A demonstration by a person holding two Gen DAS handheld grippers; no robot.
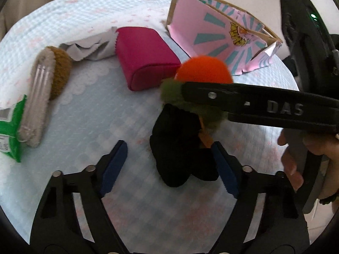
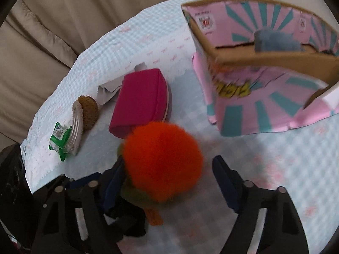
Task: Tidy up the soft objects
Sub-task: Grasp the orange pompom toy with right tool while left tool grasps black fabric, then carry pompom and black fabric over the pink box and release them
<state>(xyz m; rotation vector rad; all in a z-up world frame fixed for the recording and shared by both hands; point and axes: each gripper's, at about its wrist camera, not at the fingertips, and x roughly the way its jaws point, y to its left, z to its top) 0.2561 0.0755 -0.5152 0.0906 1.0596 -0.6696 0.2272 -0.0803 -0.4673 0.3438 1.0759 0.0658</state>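
An orange plush ball with a green fuzzy base [image 2: 163,160] lies on the blue checked tablecloth, between the fingers of my open right gripper [image 2: 167,182]. It also shows in the left wrist view [image 1: 203,69], partly behind the right gripper's arm [image 1: 260,105]. A black soft cloth [image 1: 180,146] lies between the fingers of my open left gripper [image 1: 167,167]. The pink and teal cardboard box [image 2: 264,80] stands open at the right, with a grey-blue soft thing [image 2: 275,42] inside.
A magenta pouch [image 1: 144,57], a grey cloth [image 1: 89,48], a brown and beige plush [image 1: 48,84] and a green packet [image 1: 10,129] lie along the table's left side. A beige sofa [image 2: 53,21] stands behind the table.
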